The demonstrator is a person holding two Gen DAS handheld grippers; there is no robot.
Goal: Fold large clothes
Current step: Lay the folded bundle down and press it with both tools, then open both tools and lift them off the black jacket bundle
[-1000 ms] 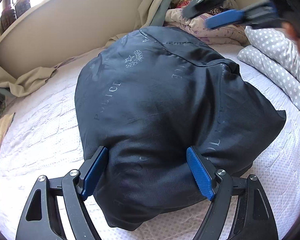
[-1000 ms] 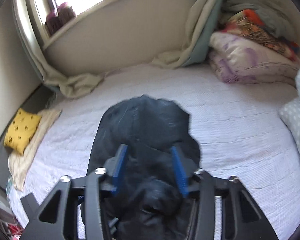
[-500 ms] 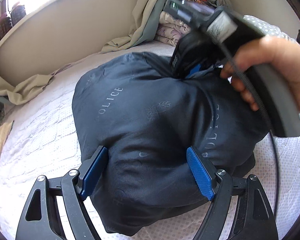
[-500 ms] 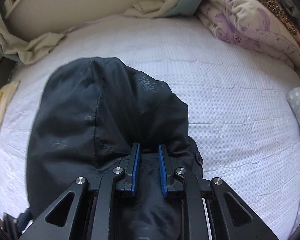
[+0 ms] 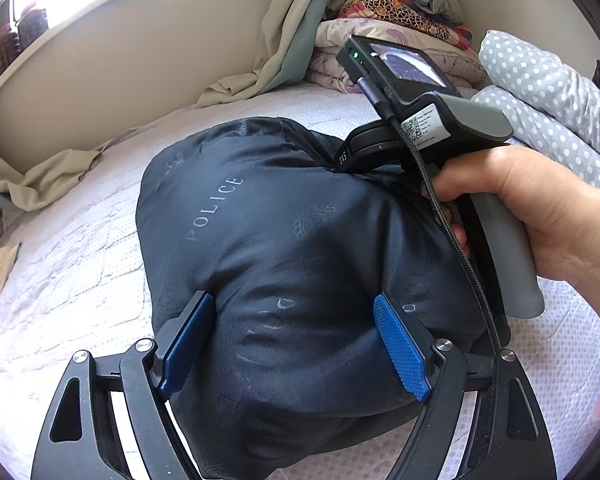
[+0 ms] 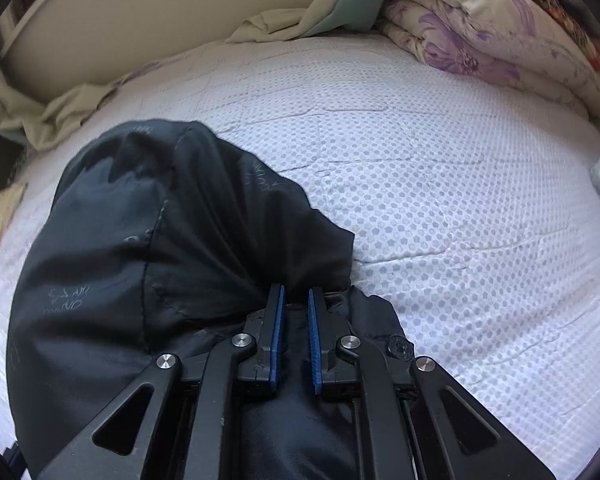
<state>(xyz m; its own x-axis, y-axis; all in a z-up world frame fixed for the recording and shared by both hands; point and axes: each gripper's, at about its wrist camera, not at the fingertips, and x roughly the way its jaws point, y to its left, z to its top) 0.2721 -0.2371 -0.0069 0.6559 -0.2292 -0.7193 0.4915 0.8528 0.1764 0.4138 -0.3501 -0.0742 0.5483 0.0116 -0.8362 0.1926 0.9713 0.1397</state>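
Left tongs (image 5: 296,344) wide astride dark jacket (image 5: 284,240); right tongs (image 6: 296,308) pinching it.

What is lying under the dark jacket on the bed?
The dark jacket lies bunched on the white bed cover, which shows all around it. Anything between jacket and cover is hidden by the fabric. The right gripper pinches a fold of it; the left gripper straddles it, open.

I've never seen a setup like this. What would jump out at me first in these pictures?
The dark jacket printed with "POLICE", bunched in a mound in the middle of the white bed. The left gripper straddles its near end with blue pads spread wide, while the right gripper, held in a bare hand, pinches a fold at the jacket's right side. Folded quilts are stacked in the far corner.
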